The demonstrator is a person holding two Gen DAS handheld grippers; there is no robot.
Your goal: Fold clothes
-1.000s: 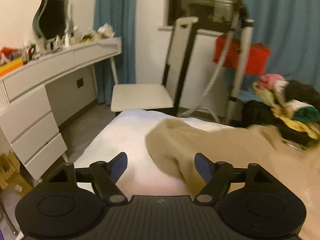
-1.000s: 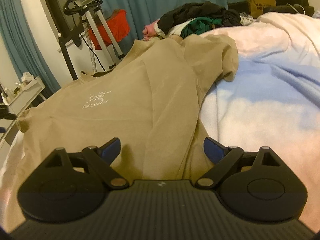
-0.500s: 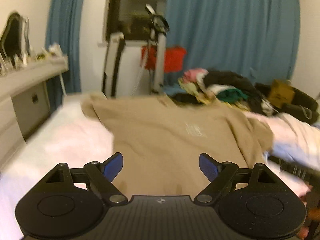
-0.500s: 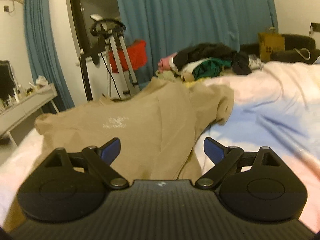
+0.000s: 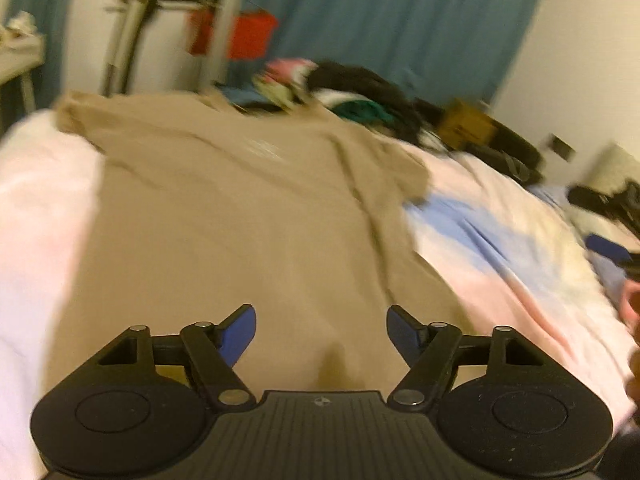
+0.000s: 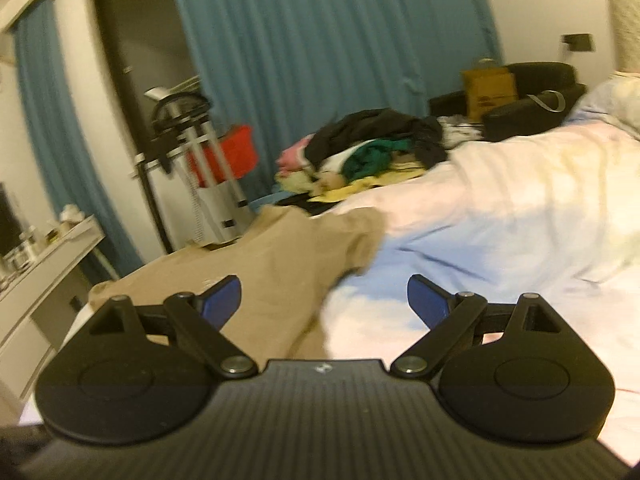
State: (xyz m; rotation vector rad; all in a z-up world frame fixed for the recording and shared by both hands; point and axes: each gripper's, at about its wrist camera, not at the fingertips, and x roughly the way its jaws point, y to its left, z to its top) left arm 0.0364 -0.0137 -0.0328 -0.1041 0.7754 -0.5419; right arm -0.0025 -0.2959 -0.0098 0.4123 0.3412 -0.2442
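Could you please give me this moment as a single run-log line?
stage: pre-grasp | left tool: closing, nothing between pads | right tool: open, empty | tan shirt: spread on bed, unfolded

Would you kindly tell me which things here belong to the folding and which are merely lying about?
For the job: tan T-shirt; bed cover; pile of clothes.
Lying about: red bin; brown paper bag; dressing table.
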